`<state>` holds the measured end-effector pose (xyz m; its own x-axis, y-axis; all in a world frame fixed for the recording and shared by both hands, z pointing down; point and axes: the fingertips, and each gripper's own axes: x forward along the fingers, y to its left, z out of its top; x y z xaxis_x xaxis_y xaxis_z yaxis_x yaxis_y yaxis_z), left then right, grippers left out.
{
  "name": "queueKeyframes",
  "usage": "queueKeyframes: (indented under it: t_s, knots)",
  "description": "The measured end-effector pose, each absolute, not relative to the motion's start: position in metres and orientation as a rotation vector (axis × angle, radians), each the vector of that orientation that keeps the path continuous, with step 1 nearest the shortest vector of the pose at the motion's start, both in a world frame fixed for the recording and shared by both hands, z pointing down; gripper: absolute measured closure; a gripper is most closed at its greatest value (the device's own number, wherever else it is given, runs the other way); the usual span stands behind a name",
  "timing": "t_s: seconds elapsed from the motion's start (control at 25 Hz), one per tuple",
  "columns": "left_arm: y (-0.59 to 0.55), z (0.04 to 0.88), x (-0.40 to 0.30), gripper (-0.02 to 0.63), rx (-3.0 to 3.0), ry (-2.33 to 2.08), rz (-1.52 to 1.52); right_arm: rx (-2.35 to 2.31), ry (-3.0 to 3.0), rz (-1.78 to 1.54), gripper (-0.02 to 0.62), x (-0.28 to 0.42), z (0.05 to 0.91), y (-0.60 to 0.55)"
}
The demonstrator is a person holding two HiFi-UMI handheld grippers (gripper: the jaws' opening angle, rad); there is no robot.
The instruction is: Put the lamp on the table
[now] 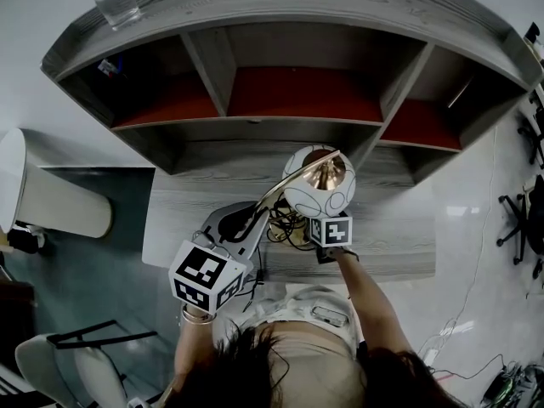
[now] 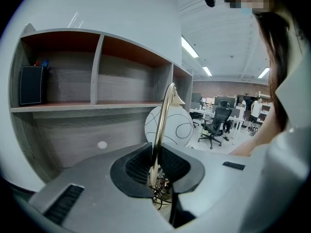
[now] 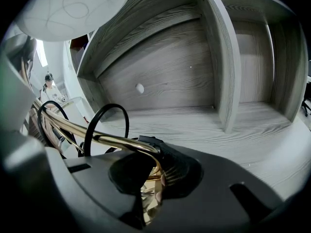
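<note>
Grey wood-grain tabletop (image 1: 391, 219), set below a shelf unit (image 1: 297, 126) of the same wood. Divides into three open compartments with reddish inner faces. Holds a dark box (image 2: 31, 85) in the left compartment, upright against the side wall, with small red and blue items (image 2: 41, 63) showing just above it. Carries a clear container (image 1: 119, 8) on the top board, near the left end. Shows a small white round cap (image 2: 101, 144) on the back panel.

A clear container (image 1: 119, 8) is sitting on top of the far shelf unit (image 1: 255, 7). A black box (image 2: 31, 85) is standing in its left compartment.
</note>
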<state>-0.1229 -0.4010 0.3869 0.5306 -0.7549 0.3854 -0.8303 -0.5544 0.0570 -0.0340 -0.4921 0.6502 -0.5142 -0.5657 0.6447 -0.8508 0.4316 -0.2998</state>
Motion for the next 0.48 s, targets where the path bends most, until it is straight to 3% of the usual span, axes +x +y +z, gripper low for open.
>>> queueKeyframes:
  t_s: [0.48]
  knots:
    - [-0.401,0.389,-0.123,0.565,2.491,-1.323,0.443,1.228,-2.289,0.817,0.552,-0.035,0.637,-0.497]
